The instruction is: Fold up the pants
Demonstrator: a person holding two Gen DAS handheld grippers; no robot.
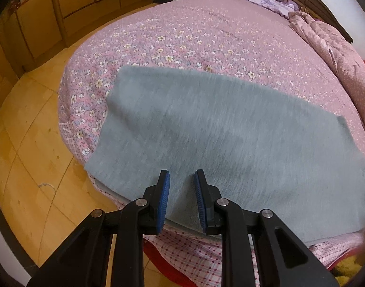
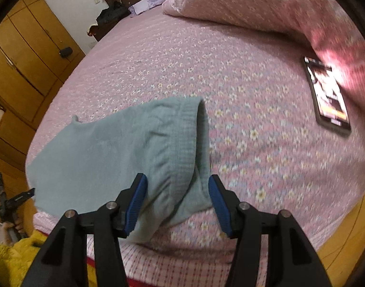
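Grey-green fleece pants lie flat and folded lengthwise on a pink flowered bedspread, along the near edge of the bed. My left gripper hovers over their near edge. Its blue pads stand a narrow gap apart, and the cloth shows flat and blurred beneath them. In the right wrist view the ribbed waistband end of the pants lies between the wide-apart pads of my right gripper. The cloth brushes the left pad, and neither pad presses on it.
A lit phone lies on the bedspread at the right. A rumpled pink quilt fills the far right of the bed. Wooden wardrobes and a tiled floor lie to the left. A yellow sleeve shows at lower left.
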